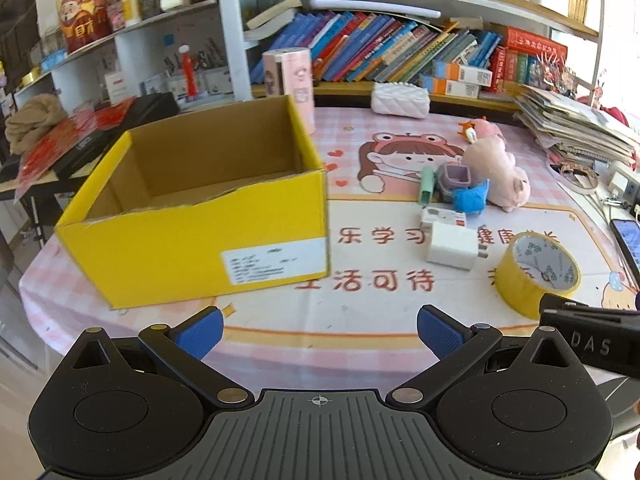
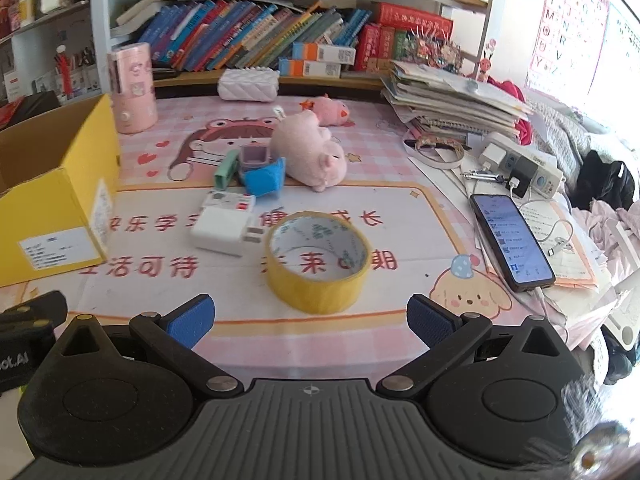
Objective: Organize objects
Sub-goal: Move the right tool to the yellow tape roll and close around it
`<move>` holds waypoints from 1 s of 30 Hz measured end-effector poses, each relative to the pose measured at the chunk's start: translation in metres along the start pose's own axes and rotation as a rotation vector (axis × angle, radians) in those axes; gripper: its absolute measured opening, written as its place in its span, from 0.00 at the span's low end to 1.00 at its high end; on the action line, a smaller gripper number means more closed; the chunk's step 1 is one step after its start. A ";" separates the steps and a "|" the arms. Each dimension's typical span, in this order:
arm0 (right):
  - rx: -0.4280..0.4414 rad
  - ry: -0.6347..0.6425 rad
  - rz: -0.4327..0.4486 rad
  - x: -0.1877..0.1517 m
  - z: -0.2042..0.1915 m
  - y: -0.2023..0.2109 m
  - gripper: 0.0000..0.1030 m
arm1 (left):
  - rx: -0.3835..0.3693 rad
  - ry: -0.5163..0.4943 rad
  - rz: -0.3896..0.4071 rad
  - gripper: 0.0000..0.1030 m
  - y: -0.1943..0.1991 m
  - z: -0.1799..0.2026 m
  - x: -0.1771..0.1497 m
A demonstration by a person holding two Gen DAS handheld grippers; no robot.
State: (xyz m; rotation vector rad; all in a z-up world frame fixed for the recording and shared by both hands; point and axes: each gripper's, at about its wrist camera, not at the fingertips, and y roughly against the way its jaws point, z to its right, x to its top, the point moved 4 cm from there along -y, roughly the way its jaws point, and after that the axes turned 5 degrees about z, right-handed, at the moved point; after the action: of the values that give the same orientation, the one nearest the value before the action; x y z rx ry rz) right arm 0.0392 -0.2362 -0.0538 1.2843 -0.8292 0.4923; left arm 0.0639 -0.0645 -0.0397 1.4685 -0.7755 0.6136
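the left gripper hangs low over the near edge of the bench, its blue pads spread wide with nothing between them. the right gripper sits just the same, wide apart and empty, with the tape roll lying flat just ahead of it. just left of the tape is a white charger, plug prongs pointing at the roll. behind the charger lies a small white and red box, then a huddle of a green piece, a blue toy and a purple cup, with a pink plush lying on its side against them. the yellow box stands open on the left side of the bench, well apart from the pile, and looks empty inside. a phone lies screen up at the right.
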 end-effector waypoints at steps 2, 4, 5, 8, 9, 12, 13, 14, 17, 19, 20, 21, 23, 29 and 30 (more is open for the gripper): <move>0.003 -0.005 -0.015 0.006 0.009 -0.011 1.00 | 0.000 -0.004 0.007 1.00 -0.003 0.008 0.004; 0.019 -0.005 -0.021 0.010 0.015 -0.020 1.00 | 0.007 -0.005 0.006 1.00 -0.008 0.015 0.007; 0.030 -0.001 -0.022 0.013 0.017 -0.026 1.00 | 0.012 -0.003 0.004 1.00 -0.010 0.018 0.008; 0.063 0.036 -0.030 0.019 0.020 -0.040 1.00 | 0.037 0.034 -0.024 1.00 -0.020 0.023 0.010; 0.071 0.053 -0.035 0.020 0.021 -0.043 1.00 | 0.040 0.049 -0.035 1.00 -0.023 0.024 0.010; 0.108 0.071 -0.050 0.023 0.023 -0.057 1.00 | 0.061 0.072 -0.045 1.00 -0.029 0.029 0.012; 0.121 0.078 -0.058 0.024 0.024 -0.062 1.00 | 0.070 0.076 -0.044 1.00 -0.030 0.031 0.013; 0.133 0.087 -0.066 0.025 0.024 -0.067 1.00 | 0.079 0.080 -0.045 1.00 -0.031 0.033 0.013; 0.162 0.110 -0.095 0.025 0.024 -0.080 1.00 | 0.100 0.089 -0.057 1.00 -0.033 0.037 0.012; 0.193 0.114 -0.108 0.025 0.024 -0.087 1.00 | 0.116 0.099 -0.063 1.00 -0.034 0.039 0.011; 0.209 0.116 -0.110 0.026 0.024 -0.089 1.00 | 0.123 0.105 -0.065 1.00 -0.034 0.039 0.010; 0.219 0.122 -0.107 0.026 0.024 -0.091 1.00 | 0.130 0.113 -0.068 1.00 -0.034 0.040 0.009; 0.239 0.143 -0.111 0.027 0.022 -0.096 1.00 | 0.139 0.123 -0.073 1.00 -0.035 0.041 0.009; 0.302 0.180 -0.141 0.025 0.017 -0.107 0.97 | 0.166 0.134 -0.083 1.00 -0.034 0.046 0.007; 0.310 0.186 -0.138 0.025 0.016 -0.107 0.93 | 0.170 0.138 -0.083 1.00 -0.034 0.047 0.007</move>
State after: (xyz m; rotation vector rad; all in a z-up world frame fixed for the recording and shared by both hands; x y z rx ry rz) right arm 0.1292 -0.2805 -0.1019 1.5421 -0.5173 0.6367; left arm 0.0906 -0.1126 -0.0584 1.5864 -0.5636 0.7235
